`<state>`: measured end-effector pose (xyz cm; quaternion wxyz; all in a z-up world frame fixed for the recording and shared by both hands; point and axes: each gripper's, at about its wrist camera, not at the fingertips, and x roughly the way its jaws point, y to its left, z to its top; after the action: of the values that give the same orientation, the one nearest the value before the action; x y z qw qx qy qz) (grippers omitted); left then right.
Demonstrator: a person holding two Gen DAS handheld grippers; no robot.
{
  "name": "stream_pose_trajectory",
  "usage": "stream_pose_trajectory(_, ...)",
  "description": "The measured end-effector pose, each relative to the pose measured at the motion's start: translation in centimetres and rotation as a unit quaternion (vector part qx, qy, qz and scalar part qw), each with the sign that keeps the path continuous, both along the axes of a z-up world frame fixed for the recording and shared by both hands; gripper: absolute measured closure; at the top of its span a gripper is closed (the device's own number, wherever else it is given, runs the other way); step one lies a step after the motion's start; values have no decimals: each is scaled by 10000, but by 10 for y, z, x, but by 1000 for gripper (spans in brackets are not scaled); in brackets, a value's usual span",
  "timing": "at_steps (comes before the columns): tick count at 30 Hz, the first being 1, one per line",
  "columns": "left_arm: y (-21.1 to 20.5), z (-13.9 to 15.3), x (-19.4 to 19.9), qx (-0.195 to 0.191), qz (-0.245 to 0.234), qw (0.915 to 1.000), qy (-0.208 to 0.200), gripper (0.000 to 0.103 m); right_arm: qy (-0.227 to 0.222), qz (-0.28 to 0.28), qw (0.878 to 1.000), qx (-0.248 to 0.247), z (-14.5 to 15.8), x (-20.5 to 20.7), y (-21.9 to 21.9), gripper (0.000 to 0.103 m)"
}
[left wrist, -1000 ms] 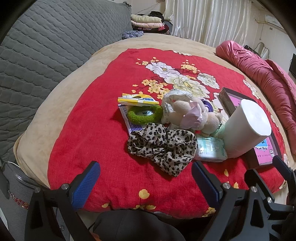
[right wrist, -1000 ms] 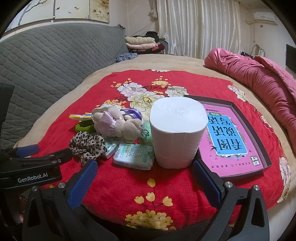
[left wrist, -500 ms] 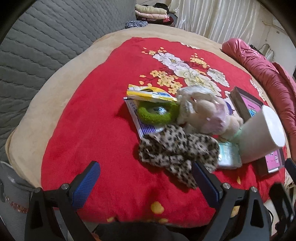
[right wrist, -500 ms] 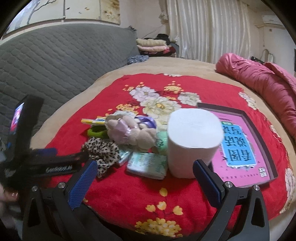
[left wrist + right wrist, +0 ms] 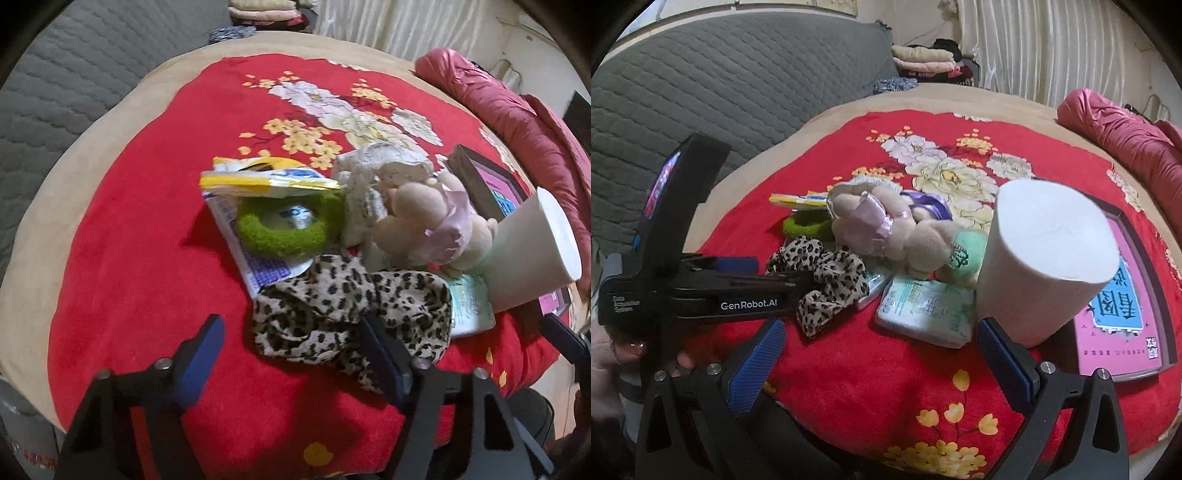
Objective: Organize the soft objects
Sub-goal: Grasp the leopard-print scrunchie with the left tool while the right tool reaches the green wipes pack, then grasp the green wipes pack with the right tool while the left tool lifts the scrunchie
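Left hand-held gripper (image 5: 291, 349) spread wide, leopard scrunchie (image 5: 351, 314) partly between fingers, right finger overlapping it; right hand-held gripper (image 5: 882, 350) wide.

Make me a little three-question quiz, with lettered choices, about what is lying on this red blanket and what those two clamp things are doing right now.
1. Where is the leopard-print scrunchie relative to the green fuzzy ring, in the left wrist view?
A. nearer the camera
B. far behind it, by the curtain
C. inside the pink box

2. What colour is the tall paper roll?
A. blue
B. white
C. black

3. What state is the left gripper in?
A. shut on the plush toy
B. open, fingers either side of the scrunchie's near edge
C. out of view

Answers:
1 A, the scrunchie lies below the ring in the picture, close to the fingers.
2 B, its top and side show plain white.
3 B, the blue pads stand wide apart; one finger overlaps the scrunchie, and nothing is clamped.
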<state>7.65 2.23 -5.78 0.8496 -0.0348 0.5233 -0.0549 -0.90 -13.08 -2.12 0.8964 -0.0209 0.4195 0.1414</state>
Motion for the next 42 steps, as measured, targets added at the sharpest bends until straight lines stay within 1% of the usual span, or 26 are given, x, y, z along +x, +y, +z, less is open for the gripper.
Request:
stream_pose_trajectory(1, -2, -1, 2, 6, -70, 10000, -26, 44, 17, -5, 10000, 14, -1, 1, 0, 0)
stream_pose_trajectory(3, -5, -2, 4, -32, -189, 9998, -37, 53, 61, -21, 10000, 34, -4, 5, 0, 0)
stream_pose_trajectory(5, -7, -4, 7, -40, -273, 9996, -16, 60, 78, -14, 10000, 34, -8, 9, 2, 0)
stream_pose_trajectory(7, -7, -6, 9, -78, -340, 9994, -29, 76, 122, -15, 9999, 5, -13, 13, 4, 0)
stream_pose_trajectory(8, -5, -7, 11, -150, -343, 9993, -38, 79, 150, -34, 9999, -7, -15, 15, 4, 0)
stream_pose_trajectory(10, -1, -8, 12, -368, -346, 9987, -41, 88, 209, -118, 9997, -15, -20, 19, 4, 0)
stream_pose_trajectory(12, 4, -8, 12, -502, -334, 9982, -78, 92, 280, -299, 9992, -45, -25, 26, 2, 0)
stream_pose_trajectory(16, 13, -7, 10, -794, -284, 9964, -85, 95, 410, -691, 9968, 36, -34, 39, -5, 0)
stream_pose_trajectory(20, 22, -5, 4, -1083, -240, 9938, -99, 96, 644, -1128, 9915, 57, -48, 47, -9, 0)
stream_pose_trajectory(23, 23, -5, -2, -1089, -260, 9937, -102, 96, 771, -1312, 9883, 58, -60, 53, -9, 0)
stream_pose_trajectory(27, 24, -7, -7, -1119, -309, 9932, -99, 96, 734, -1563, 9849, 123, -65, 62, -14, 0)
stream_pose_trajectory(31, 24, -7, -7, -1126, -338, 9930, -124, 96, 697, -1666, 9836, 5, -68, 69, -16, 2)
stream_pose_trajectory(34, 23, -8, -8, -1099, -368, 9932, -124, 96, 690, -1688, 9832, -121, -71, 71, -14, 5)
stream_pose_trajectory(36, 22, -8, -8, -1076, -394, 9933, -125, 96, 728, -1663, 9833, -148, -73, 74, -11, 10)
stream_pose_trajectory(37, 21, -8, -8, -1063, -395, 9935, -119, 96, 751, -1645, 9834, -136, -74, 76, -12, 15)
stream_pose_trajectory(38, 21, -8, -8, -1044, -397, 9937, -110, 96, 747, -1611, 9841, -95, -74, 75, -11, 25)
stream_pose_trajectory(39, 21, -8, -8, -1025, -391, 9939, -108, 96, 720, -1566, 9850, -67, -72, 69, -12, 25)
stream_pose_trajectory(42, 19, -9, -8, -990, -376, 9943, -101, 96, 641, -1500, 9866, -43, -69, 67, -11, 27)
